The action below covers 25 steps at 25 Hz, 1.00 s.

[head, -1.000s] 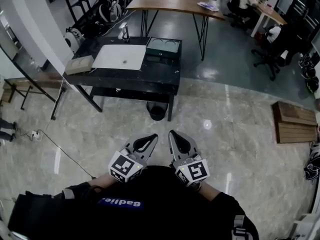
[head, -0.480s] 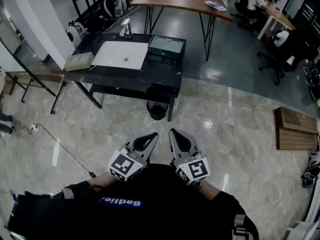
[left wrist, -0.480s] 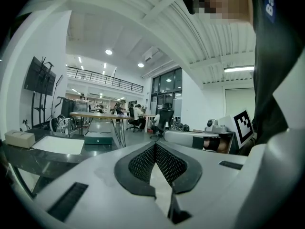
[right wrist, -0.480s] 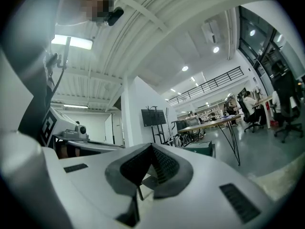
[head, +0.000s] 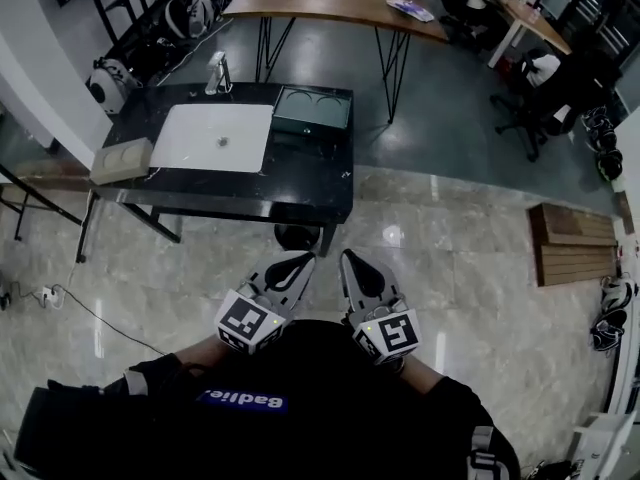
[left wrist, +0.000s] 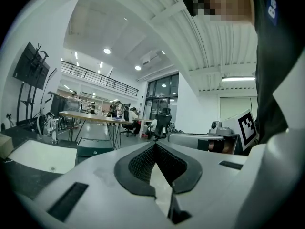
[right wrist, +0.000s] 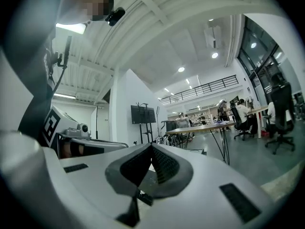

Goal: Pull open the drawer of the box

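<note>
You hold the left gripper (head: 300, 266) and right gripper (head: 348, 265) side by side at your chest, both with jaws closed on nothing, well apart from the beige box (head: 120, 160) at the left end of the black table (head: 300, 183).

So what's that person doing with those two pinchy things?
A person is standing and holding a gripper in each hand, close to the body. The left gripper and the right gripper are both shut, with nothing in them. Ahead is a black table with a green box and a beige box on it. Neither gripper is near the table, so no drawer has been pulled yet.
</note>
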Available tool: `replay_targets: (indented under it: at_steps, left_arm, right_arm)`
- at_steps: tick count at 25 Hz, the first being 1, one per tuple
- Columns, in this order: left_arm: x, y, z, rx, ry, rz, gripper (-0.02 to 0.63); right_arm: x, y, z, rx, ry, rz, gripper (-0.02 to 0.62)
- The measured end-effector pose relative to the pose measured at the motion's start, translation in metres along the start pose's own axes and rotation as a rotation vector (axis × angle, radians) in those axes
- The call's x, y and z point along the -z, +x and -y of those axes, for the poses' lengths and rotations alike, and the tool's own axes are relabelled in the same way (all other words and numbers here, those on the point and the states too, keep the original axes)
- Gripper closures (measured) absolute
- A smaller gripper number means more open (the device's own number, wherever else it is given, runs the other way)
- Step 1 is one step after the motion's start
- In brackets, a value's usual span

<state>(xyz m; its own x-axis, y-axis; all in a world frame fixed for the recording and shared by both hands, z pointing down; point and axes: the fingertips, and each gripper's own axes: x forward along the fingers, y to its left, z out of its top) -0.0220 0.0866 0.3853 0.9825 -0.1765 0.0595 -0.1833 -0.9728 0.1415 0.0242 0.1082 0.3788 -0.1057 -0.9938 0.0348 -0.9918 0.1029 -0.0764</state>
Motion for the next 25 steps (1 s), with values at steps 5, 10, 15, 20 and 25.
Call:
replay_targets:
  at_steps: [5,10,15,20,25]
  left_arm:
    - [-0.019,0.022,-0.089,0.035,-0.042,0.002,0.604]
    - [-0.017,0.038,-0.166,0.051,-0.062,-0.021,0.604]
    - [-0.005,0.055,-0.202,0.053,-0.117,-0.05,0.604]
    - [0.002,0.079,-0.225,0.019,-0.139,-0.082,0.604]
    - [0.01,0.114,-0.235,-0.04,-0.118,-0.132,0.604]
  right_arm:
    - [-0.02,0.086,0.016,0.056,-0.02,-0.003,0.597]
    - [-0.032,0.158,0.021,0.07,-0.058,0.023,0.597]
    - [-0.028,0.191,0.039,0.092,-0.062,-0.005,0.597]
    - [-0.028,0.216,0.066,0.081,-0.078,-0.004,0.597]
    - [-0.029,0.242,0.103,-0.011,-0.087,0.007,0.597]
